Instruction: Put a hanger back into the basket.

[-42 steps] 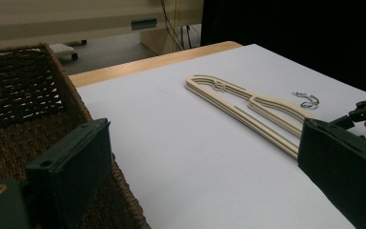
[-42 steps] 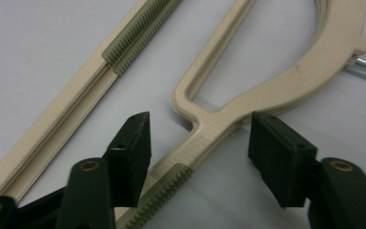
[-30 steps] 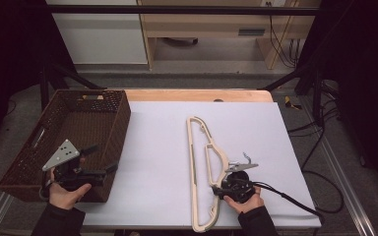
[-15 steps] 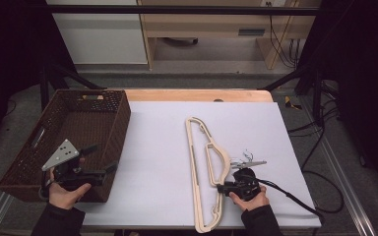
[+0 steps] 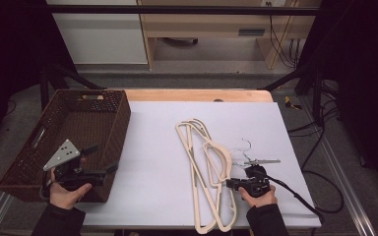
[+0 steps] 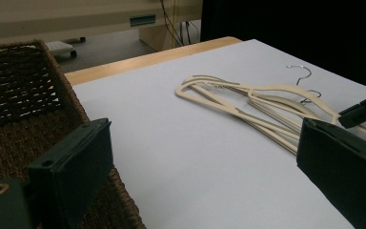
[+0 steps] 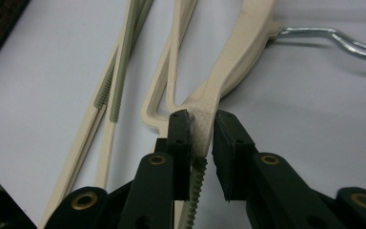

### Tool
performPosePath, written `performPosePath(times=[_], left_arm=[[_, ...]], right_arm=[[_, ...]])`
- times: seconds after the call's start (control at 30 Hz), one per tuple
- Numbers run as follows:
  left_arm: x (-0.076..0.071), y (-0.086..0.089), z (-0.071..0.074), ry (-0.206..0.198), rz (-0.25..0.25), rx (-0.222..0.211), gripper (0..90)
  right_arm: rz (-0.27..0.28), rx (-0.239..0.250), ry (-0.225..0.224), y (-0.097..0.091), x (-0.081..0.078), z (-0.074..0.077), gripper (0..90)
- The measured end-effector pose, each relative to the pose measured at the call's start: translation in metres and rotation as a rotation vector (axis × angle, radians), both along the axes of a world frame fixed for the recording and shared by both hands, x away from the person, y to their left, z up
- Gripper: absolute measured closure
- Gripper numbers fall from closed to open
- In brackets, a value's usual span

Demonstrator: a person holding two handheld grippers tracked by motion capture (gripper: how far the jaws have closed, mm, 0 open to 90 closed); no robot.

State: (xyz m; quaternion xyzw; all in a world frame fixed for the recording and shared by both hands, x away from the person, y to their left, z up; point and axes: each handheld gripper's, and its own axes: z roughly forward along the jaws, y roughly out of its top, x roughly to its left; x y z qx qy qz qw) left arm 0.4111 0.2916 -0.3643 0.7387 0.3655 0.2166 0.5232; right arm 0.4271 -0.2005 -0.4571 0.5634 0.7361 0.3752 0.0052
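Two cream plastic hangers point(image 5: 211, 162) with wire hooks point(image 5: 246, 147) lie overlapped on the white table, also seen in the left gripper view point(image 6: 248, 95). My right gripper point(image 5: 229, 184) lies low at their right side. In the right gripper view its jaws point(image 7: 201, 125) have just been closing and now pinch the arm of one hanger point(image 7: 238, 52) near its notched end. My left gripper point(image 5: 103, 158) hovers over the near right corner of the wicker basket point(image 5: 78, 118), open point(image 6: 202, 143) with nothing between its jaws.
The dark brown basket point(image 6: 24, 95) stands at the table's left edge. A white sheet point(image 5: 152, 147) covers the table, with a wooden strip along the far edge. The right gripper's cable trails off to the right. A pale cabinet and shelf stand beyond the table.
The right hand has shifted to the right and its jaws have narrowed onto the hanger arm. The hangers' near ends have spread apart. The left hand has kept still.
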Motion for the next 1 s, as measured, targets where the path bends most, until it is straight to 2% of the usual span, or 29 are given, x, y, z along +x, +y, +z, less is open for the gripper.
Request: performPosePath(times=[0.03,0.13,0.17,0.3,0.47,0.57,0.67,0.73,0.9,1.0], left_arm=[[0.0,0.0,0.0,0.0,0.0,0.001,4.8],[0.0,0.0,0.0,0.0,-0.001,0.002,4.8],[0.0,-0.001,0.0,-0.001,-0.002,0.003,4.9],[0.0,-0.002,0.0,0.0,-0.004,0.004,4.9],[0.0,-0.003,0.0,0.002,-0.006,0.003,5.0],[-0.001,-0.007,0.0,0.001,-0.015,0.008,5.1],[-0.001,-0.009,0.0,0.002,-0.022,0.011,5.1],[-0.003,-0.013,0.002,-0.003,-0.03,0.016,5.1],[-0.006,-0.024,0.006,-0.012,-0.061,0.033,5.2],[-0.007,-0.032,0.006,-0.01,-0.078,0.048,5.2]], right_arm=[[-0.013,0.026,-0.012,-0.005,0.0,0.003,80.7],[-0.021,0.046,-0.024,-0.009,-0.001,0.006,82.6],[-0.011,0.068,-0.035,-0.011,-0.003,0.01,82.9],[0.012,0.098,-0.044,-0.013,-0.004,0.014,83.9],[0.054,0.113,-0.063,-0.013,-0.006,0.022,85.3],[0.101,0.119,-0.106,-0.011,-0.01,0.031,86.4],[0.118,0.106,-0.125,-0.009,-0.012,0.035,86.5],[0.14,0.099,-0.163,-0.007,-0.013,0.039,86.6],[0.171,0.116,-0.194,-0.005,-0.016,0.05,86.7],[0.19,0.108,-0.21,-0.003,-0.017,0.053,86.8]])
